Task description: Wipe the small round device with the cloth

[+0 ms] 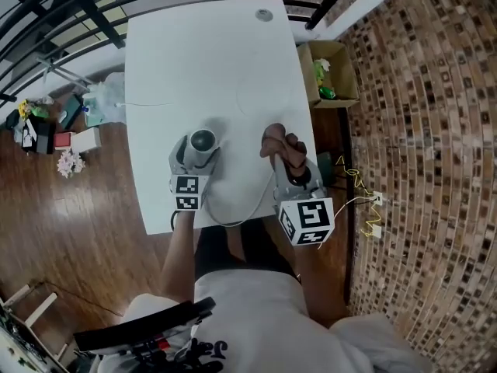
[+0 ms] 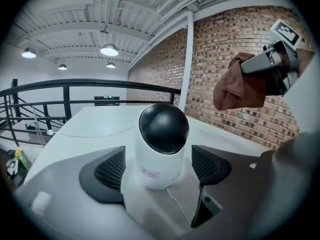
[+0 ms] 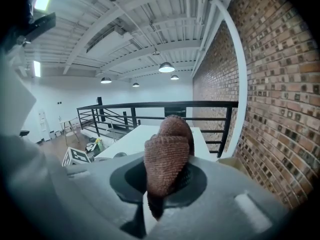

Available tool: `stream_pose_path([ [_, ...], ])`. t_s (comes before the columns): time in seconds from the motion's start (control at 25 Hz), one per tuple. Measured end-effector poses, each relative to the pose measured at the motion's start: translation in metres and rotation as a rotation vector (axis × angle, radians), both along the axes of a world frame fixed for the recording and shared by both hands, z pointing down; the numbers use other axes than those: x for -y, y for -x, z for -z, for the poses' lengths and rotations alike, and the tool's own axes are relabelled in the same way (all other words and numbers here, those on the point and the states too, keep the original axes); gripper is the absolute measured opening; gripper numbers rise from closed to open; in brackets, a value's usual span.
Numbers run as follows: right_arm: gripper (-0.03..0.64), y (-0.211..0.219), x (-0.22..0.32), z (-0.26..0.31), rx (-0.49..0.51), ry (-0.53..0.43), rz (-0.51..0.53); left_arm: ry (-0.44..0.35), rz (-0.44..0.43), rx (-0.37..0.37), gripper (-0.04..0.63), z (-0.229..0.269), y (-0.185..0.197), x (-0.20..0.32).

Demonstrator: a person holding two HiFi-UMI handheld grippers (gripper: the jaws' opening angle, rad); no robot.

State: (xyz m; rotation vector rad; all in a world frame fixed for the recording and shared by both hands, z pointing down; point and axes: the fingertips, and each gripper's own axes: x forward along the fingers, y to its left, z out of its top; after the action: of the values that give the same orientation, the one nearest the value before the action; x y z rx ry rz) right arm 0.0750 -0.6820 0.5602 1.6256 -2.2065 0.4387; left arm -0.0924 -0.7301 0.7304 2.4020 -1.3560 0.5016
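Note:
The small round device (image 1: 203, 140), white with a black dome (image 2: 161, 144), stands upright near the front edge of the white table (image 1: 210, 61). My left gripper (image 1: 199, 151) is open around it: the device stands between the two dark pads (image 2: 107, 170) with a gap on each side. To its right, my right gripper (image 1: 289, 163) is shut on a bunched brown cloth (image 1: 281, 144), held a little above the table. In the right gripper view the cloth (image 3: 167, 154) sticks up from the closed jaws. The left gripper view shows the cloth (image 2: 240, 86) hanging at the upper right.
An open cardboard box (image 1: 332, 72) with small items stands on the floor right of the table. A black railing (image 1: 70, 14) runs behind and left. Clutter (image 1: 54, 127) lies on the wooden floor to the left. Yellow cable (image 1: 357, 185) trails at the right.

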Motion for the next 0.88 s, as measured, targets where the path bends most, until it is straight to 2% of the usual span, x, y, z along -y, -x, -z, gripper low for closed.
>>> stream_pose_path([
  [0.24,0.025,-0.011,-0.004,0.001,0.0,-0.003,-0.024,0.019,-0.02,-0.003,0.366,-0.002,-0.012,0.007],
  [0.36,0.025,-0.011,-0.002,0.003,0.007,-0.008,-0.025,0.037,-0.035,-0.02,0.36,-0.002,-0.013,0.009],
  [0.52,0.025,-0.005,0.003,0.01,0.023,-0.019,-0.004,0.119,-0.035,-0.157,0.359,0.009,-0.011,0.01],
  [0.64,0.025,0.0,0.008,0.019,0.053,-0.029,0.031,0.162,-0.076,-0.234,0.359,0.028,-0.016,0.004],
  [0.88,0.026,0.02,0.018,0.051,0.179,-0.043,0.19,0.213,-0.161,-0.442,0.359,0.093,-0.028,-0.014],
])
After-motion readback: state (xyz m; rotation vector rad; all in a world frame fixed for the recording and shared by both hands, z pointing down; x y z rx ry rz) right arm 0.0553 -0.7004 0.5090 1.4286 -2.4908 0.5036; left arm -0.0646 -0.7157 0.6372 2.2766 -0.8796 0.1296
